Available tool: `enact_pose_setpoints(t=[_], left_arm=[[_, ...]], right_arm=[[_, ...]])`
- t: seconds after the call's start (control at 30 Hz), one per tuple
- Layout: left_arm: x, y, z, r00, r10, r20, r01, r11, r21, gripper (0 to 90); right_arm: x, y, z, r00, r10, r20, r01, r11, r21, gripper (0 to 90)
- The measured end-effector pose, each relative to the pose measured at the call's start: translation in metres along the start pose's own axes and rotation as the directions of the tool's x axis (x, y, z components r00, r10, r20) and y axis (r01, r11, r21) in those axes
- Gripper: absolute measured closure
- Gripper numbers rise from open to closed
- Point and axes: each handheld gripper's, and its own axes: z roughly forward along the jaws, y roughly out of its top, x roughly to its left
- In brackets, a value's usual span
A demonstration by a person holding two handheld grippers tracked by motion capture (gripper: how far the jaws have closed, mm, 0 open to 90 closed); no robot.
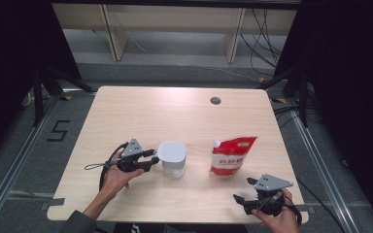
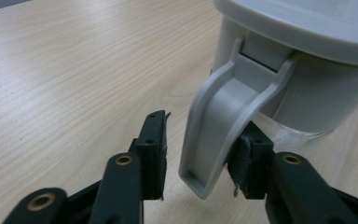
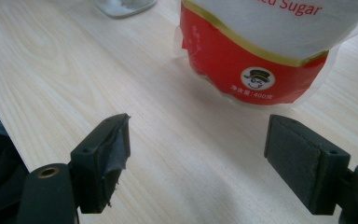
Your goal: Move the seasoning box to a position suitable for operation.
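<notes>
Grey-lidded container (image 1: 172, 158) at table (image 1: 141, 111) centre; contents not discernible. Its lid latch (image 2: 219, 126) lies between the left gripper's (image 2: 200, 154) jaws, one pad touching, one apart. Sugar pouch (image 1: 229, 156) beside it, spout capped. Right gripper (image 3: 198, 158) wide open, empty.

Black claws (image 1: 154, 159), brass rivets, grey triangular plates.
</notes>
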Motion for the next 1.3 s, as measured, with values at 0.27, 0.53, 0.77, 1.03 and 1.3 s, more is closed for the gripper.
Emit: enact_pose_setpoints(t=[0.27,0.53,0.77,1.03,1.3], left_arm=[[-0.004,0.001,-0.001,0.9975,0.071,0.0,-0.071,0.9973,0.017,70.4],[-0.019,-0.003,-0.008,0.9956,0.086,0.037,-0.087,0.996,0.021,70.2],[-0.043,-0.008,-0.017,0.9938,0.09,0.066,-0.093,0.995,0.036,70.1],[-0.057,-0.01,-0.02,0.9953,0.078,0.057,-0.081,0.9959,0.042,69.9],[-0.066,-0.01,-0.018,0.9934,0.083,0.08,-0.085,0.9959,0.029,69.6]], right_arm=[[0.0,0.0,0.001,0.9999,-0.017,0.001,0.017,1.0,-0.008,23.9],[0.001,0.0,0.001,1.0,-0.005,-0.002,0.005,1.0,-0.009,24.1],[0.001,0.0,0.0,0.9999,-0.01,-0.006,0.01,1.0,-0.004,24.3],[0.002,0.001,0.002,0.9999,-0.013,-0.01,0.013,1.0,-0.004,24.5],[0.004,0.001,0.003,0.9997,-0.018,-0.014,0.018,1.0,-0.004,24.4]])
